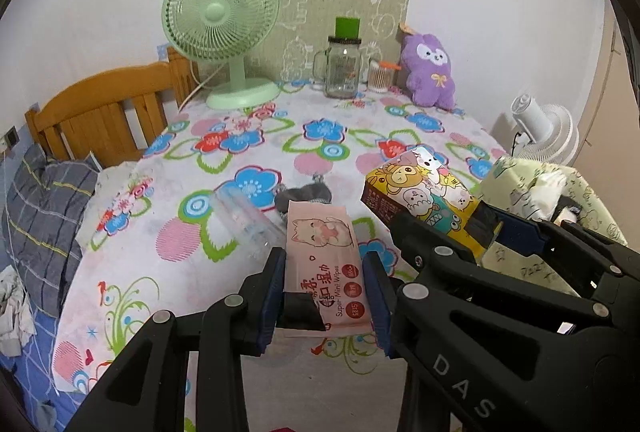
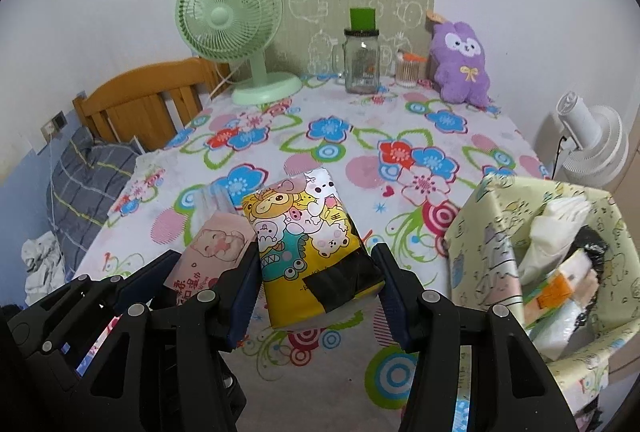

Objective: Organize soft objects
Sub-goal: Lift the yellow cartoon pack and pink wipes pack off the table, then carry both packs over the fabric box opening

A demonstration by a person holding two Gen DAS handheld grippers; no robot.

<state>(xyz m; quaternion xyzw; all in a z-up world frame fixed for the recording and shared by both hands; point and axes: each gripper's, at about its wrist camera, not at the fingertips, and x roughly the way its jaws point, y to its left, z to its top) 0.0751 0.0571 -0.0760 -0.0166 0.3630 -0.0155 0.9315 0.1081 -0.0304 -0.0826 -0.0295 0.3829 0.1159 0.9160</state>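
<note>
Pink and soft, the wet-wipes pack point(image 1: 326, 264) sits clamped between the two blue pads of the left gripper point(image 1: 326, 298), raised off the flowered bench point(image 1: 248, 136) near its front edge, and the wrapper looks ready to give under the pinch. Alongside it, the right gripper point(image 2: 316, 296) is closed on the yellow cartoon tissue pack point(image 2: 304, 244), gripping the end with the black tape patch while the printed end pokes out ahead, clear of the cloth. Both packs look light and squashy, I'd say, with slick film skins, so a hold across the narrow width near one end, as both have now, seems the sensible place; squeeze too lightly and the film could slide out, too hard and the pack just buckles. Over at the bench's right edge stands the pale green patterned box point(image 2: 500, 232), top open, with white packets and an orange-labelled one already inside, and that reads as the likely home for these two. A clear plastic sleeve point(image 1: 244, 216) and a dark grey bundle point(image 1: 306, 194) lie mid-bench beyond the pink pack. Along the far edge wait the green fan point(image 1: 222, 24), a glass jar point(image 1: 342, 68) and the purple plush point(image 1: 430, 72), untouched.
</note>
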